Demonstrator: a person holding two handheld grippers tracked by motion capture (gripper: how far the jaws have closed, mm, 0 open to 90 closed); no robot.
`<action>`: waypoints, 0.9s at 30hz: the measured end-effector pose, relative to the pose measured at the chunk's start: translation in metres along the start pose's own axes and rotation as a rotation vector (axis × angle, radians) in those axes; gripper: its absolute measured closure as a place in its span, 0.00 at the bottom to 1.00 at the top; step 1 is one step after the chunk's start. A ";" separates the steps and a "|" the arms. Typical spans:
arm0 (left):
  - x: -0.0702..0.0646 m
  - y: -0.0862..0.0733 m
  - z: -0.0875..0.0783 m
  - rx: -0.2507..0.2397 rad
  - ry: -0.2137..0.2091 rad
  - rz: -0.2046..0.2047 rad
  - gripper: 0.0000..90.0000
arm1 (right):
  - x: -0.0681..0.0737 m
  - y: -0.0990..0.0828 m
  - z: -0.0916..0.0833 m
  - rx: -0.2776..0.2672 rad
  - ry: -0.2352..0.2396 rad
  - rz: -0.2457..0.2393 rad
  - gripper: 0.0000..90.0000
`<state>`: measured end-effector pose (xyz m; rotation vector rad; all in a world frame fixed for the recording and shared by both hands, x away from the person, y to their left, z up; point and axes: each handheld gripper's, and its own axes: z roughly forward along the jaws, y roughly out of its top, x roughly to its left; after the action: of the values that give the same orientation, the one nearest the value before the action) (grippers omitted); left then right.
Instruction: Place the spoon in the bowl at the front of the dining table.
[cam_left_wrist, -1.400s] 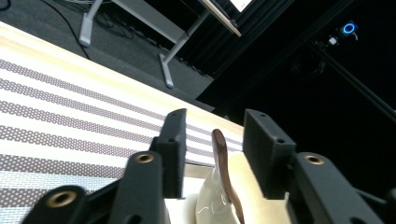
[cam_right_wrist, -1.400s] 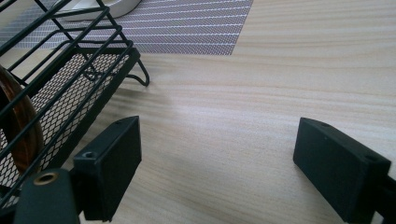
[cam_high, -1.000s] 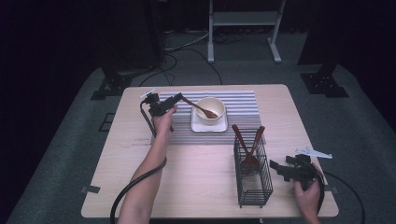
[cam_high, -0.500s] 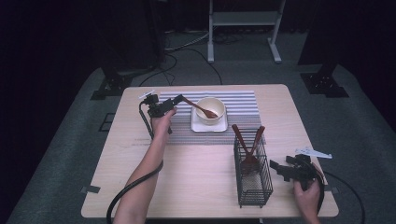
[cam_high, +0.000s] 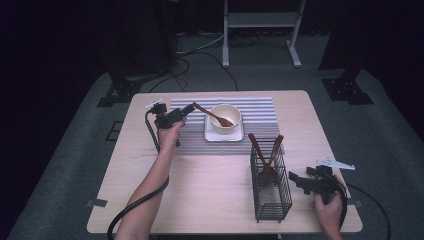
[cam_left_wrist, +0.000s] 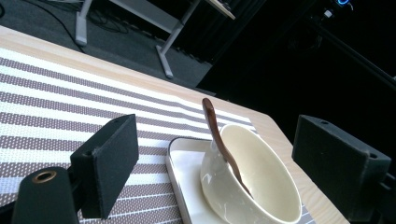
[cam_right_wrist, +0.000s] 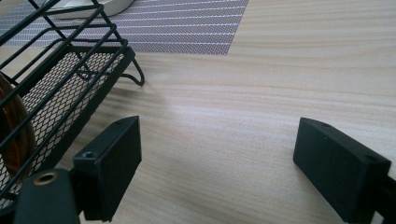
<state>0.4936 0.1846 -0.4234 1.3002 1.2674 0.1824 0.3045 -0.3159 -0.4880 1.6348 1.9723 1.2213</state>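
Wooden spoon: a dark brown wooden spoon (cam_high: 213, 114) sits just above the middle of the high view, bowl end down inside a cream bowl (cam_high: 225, 118), handle leaning out over the rim toward the upper left.
Bowl setting: the cream bowl stands on a small white square plate (cam_high: 210, 135), which lies on a striped placemat (cam_high: 260, 107) on the pale wooden table (cam_high: 200, 190).
Left gripper: the left gripper (cam_high: 188, 109) is left of the bowl in the high view, level with the spoon's handle tip. Its jaws have just been opening and stand wide apart; in the left gripper view the handle (cam_left_wrist: 212, 126) rises between them, touched by neither pad.
Right gripper: the right gripper (cam_high: 295, 180) rests at the lower right of the high view, jaws apart over bare table, just beside a black wire basket (cam_high: 272, 200).
Step in hand: by my reading, the spoon has been let go into the bowl.
Next move: likely drawing the left gripper back without catching the handle, or tipping the bowl.
Count: one spoon in the bowl; two more wooden utensils (cam_high: 266, 155) stand crossed in the wire basket; one bowl, one plate, one placemat, one basket, two grippers.
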 end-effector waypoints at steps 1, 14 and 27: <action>0.000 0.000 0.000 0.000 0.000 0.000 0.15 | 0.000 0.000 0.000 0.000 0.000 0.000 0.16; 0.002 -0.003 -0.012 0.029 0.009 0.027 0.09 | 0.000 0.000 0.000 0.001 -0.003 -0.002 0.16; 0.006 -0.003 -0.023 0.043 0.014 0.045 0.09 | 0.000 0.000 0.000 0.001 -0.003 -0.003 0.16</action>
<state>0.4764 0.2017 -0.4235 1.3676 1.2608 0.1979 0.3045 -0.3155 -0.4879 1.6324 1.9733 1.2165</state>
